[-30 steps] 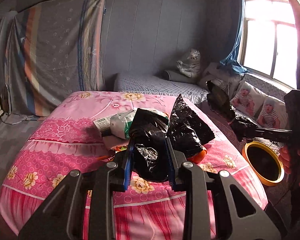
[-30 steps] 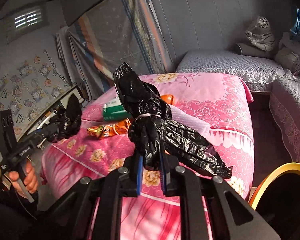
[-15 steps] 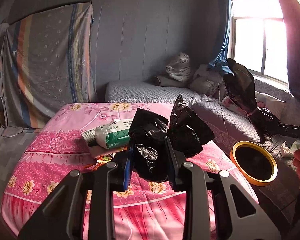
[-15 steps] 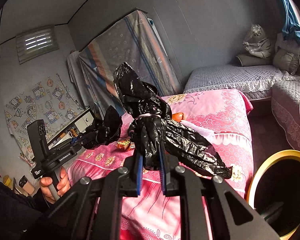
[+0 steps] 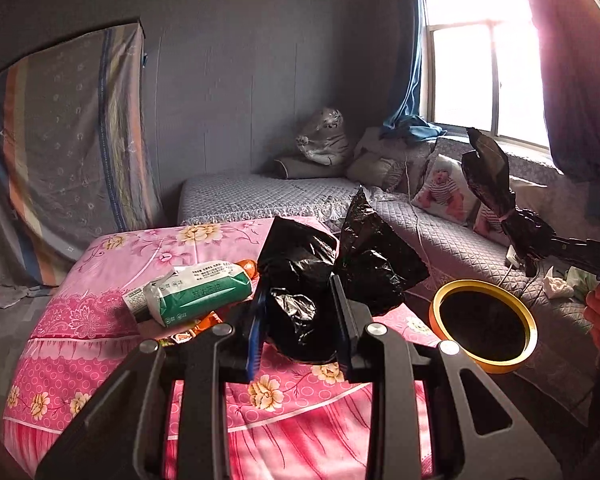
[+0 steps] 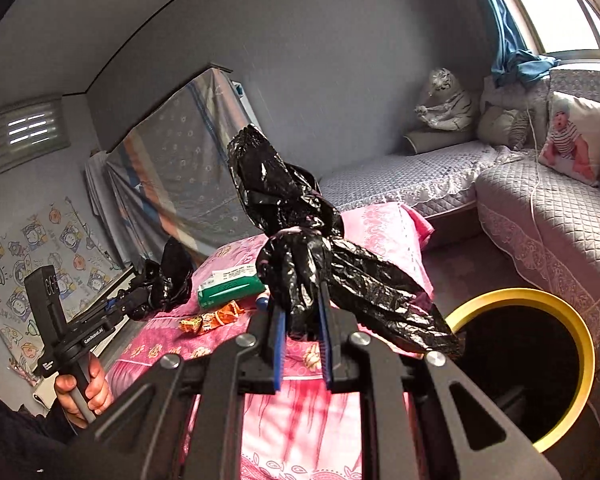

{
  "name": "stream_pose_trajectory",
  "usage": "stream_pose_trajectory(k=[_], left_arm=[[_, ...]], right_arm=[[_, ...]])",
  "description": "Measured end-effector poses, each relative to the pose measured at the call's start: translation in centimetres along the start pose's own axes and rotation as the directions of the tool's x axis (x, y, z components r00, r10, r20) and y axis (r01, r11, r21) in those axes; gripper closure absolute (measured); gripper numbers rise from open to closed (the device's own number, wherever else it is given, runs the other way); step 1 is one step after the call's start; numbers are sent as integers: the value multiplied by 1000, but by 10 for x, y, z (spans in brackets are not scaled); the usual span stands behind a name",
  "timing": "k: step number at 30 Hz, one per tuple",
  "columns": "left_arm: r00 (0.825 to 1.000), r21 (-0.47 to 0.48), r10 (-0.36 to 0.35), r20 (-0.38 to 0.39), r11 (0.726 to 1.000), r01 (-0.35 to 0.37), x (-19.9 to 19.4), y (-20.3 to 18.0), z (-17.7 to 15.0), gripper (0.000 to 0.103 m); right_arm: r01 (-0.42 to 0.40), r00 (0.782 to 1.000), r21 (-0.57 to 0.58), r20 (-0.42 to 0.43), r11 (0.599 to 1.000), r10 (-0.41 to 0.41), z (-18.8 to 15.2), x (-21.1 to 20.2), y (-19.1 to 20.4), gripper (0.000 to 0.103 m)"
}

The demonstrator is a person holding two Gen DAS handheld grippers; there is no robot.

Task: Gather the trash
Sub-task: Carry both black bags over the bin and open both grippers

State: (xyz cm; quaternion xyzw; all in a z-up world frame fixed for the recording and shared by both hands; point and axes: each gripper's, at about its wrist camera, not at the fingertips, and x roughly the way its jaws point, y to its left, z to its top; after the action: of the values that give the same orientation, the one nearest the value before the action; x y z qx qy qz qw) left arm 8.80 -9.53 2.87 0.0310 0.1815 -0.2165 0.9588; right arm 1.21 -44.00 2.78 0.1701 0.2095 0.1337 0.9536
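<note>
Trash, a green and white packet point(image 5: 198, 294) and an orange wrapper point(image 6: 210, 319), lies on the pink flowered bed point(image 5: 80, 312) at the left of my left view, just left of my claw. My left claw point(image 5: 298, 322) sits at centre bottom of that frame, pinching a bunch of black plastic bag point(image 5: 300, 280) between its blue pads, the plastic bulging up and to the right. Right of it, lower right of the frame, stands a bin with a yellow rim point(image 5: 482, 326), its mouth dark. At the far right edge my right claw point(image 5: 530, 250) grips another bunch of the black bag, which sticks up toward the window point(image 5: 480, 76).

In my right view, my hand point(image 6: 82, 394) on the left claw's handle is at lower left, the packet and wrapper on the bed left of centre. My right claw point(image 6: 302, 330) at centre is pressed together on its own black bag point(image 6: 296, 240), and the yellow-rimmed bin point(image 6: 584, 356) is at lower right
</note>
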Motion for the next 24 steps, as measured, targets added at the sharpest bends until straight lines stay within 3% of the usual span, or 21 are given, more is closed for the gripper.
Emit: stream_pose_trajectory(k=[6, 15, 22, 24], left_arm=[[998, 51, -58, -8, 997, 59, 14, -24, 6, 76], [986, 122, -161, -39, 979, 164, 50, -69, 17, 75], [958, 106, -252, -139, 958, 268, 99, -102, 21, 75], [950, 102, -268, -162, 953, 286, 113, -111, 20, 75]], right_arm=[[149, 987, 29, 55, 988, -151, -7, -22, -22, 90], [403, 911, 72, 59, 912, -408, -23, -17, -57, 90], [473, 881, 143, -38, 869, -472, -39, 9, -103, 90], [469, 883, 169, -72, 867, -464, -45, 15, -114, 90]])
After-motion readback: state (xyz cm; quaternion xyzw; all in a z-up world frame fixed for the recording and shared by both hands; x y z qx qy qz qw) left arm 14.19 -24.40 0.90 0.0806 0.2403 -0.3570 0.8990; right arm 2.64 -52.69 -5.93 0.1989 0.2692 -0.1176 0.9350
